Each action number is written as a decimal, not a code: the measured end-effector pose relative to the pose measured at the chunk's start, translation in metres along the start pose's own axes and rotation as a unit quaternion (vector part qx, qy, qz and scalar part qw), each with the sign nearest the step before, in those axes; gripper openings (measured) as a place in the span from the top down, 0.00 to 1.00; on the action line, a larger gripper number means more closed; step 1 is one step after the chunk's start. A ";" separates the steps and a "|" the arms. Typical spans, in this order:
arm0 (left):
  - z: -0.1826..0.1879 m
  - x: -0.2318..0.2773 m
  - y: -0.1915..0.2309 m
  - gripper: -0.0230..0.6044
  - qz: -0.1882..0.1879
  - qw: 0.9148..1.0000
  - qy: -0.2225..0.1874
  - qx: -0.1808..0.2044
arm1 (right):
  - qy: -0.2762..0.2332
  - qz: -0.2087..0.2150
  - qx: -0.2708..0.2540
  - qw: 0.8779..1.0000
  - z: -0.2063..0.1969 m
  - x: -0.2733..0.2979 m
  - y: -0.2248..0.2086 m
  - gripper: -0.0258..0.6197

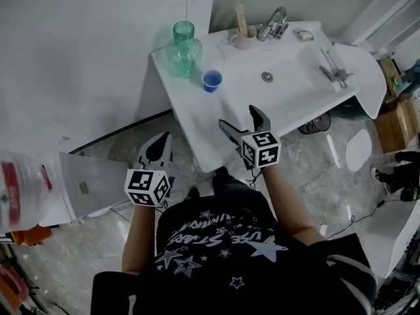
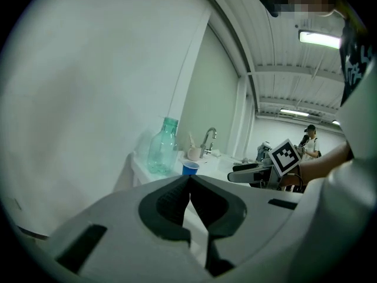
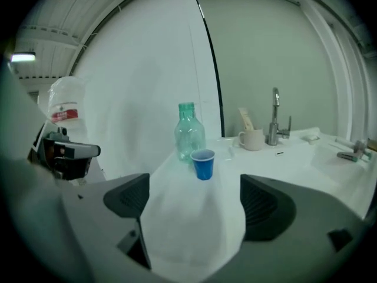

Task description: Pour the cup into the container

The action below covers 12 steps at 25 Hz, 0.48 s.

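One blue cup [image 3: 203, 164] stands well beyond the wide-apart right gripper [image 3: 194, 217]; left gripper [image 2: 189, 180] closed.

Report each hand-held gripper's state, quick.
Left hand-held gripper: shut, nothing between its jaws.
Right hand-held gripper: open wide, empty; the blue cup stands ahead of it, untouched.

The left gripper [image 2: 189, 180] has its jaws together, with the blue cup [image 2: 189, 168] and green bottle [image 2: 163, 149] beyond.
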<state>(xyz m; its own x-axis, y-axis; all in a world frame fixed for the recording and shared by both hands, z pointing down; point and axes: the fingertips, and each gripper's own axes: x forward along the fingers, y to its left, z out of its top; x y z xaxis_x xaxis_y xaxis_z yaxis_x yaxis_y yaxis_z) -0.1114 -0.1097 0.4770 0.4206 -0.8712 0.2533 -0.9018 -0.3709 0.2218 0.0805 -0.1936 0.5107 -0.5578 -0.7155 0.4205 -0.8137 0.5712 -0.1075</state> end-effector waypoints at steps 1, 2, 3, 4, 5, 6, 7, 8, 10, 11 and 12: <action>0.000 0.003 0.002 0.94 0.007 1.000 0.000 0.000 | 0.006 0.006 -0.008 1.000 0.000 0.008 -0.003 0.23; 0.001 0.005 0.004 0.94 0.014 1.000 0.001 0.000 | 0.010 0.012 -0.016 1.000 0.000 0.016 -0.006 0.23; 0.001 0.008 0.006 0.94 0.022 1.000 0.000 -0.001 | 0.014 0.018 -0.022 0.999 -0.001 0.023 -0.009 0.23; 0.001 0.011 0.009 0.94 0.029 1.000 -0.001 -0.002 | 0.016 0.024 -0.028 0.999 -0.001 0.030 -0.012 0.23; 0.001 0.014 0.011 0.94 0.037 0.999 -0.002 -0.004 | 0.018 0.029 -0.034 0.999 -0.001 0.037 -0.015 0.23; 0.002 0.016 0.013 0.94 0.045 0.999 -0.003 -0.006 | 0.020 0.033 -0.041 0.998 -0.001 0.044 -0.018 0.23; 0.002 0.019 0.015 0.94 0.053 0.999 -0.003 -0.008 | 0.023 0.038 -0.047 0.998 0.000 0.050 -0.021 0.23; 0.003 0.022 0.016 0.94 0.061 0.998 -0.003 -0.008 | 0.025 0.045 -0.052 0.997 0.000 0.057 -0.024 0.24; 0.005 0.028 0.017 0.94 0.074 0.997 -0.003 -0.010 | 0.029 0.061 -0.059 0.996 0.003 0.068 -0.028 0.24; 0.006 0.031 0.017 0.94 0.079 0.997 -0.003 -0.011 | 0.029 0.069 -0.062 0.995 0.005 0.074 -0.030 0.24; 0.007 0.034 0.018 0.94 0.085 0.996 -0.004 -0.013 | 0.030 0.078 -0.066 0.994 0.007 0.080 -0.032 0.25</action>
<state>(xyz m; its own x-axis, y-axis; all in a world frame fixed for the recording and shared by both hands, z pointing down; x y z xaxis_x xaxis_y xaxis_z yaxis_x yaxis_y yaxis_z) -0.1142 -0.1483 0.4829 0.2618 -0.9233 0.2812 -0.9569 -0.2102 0.2005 0.0610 -0.2718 0.5415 -0.6617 -0.5915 0.4607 -0.6875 0.7239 -0.0580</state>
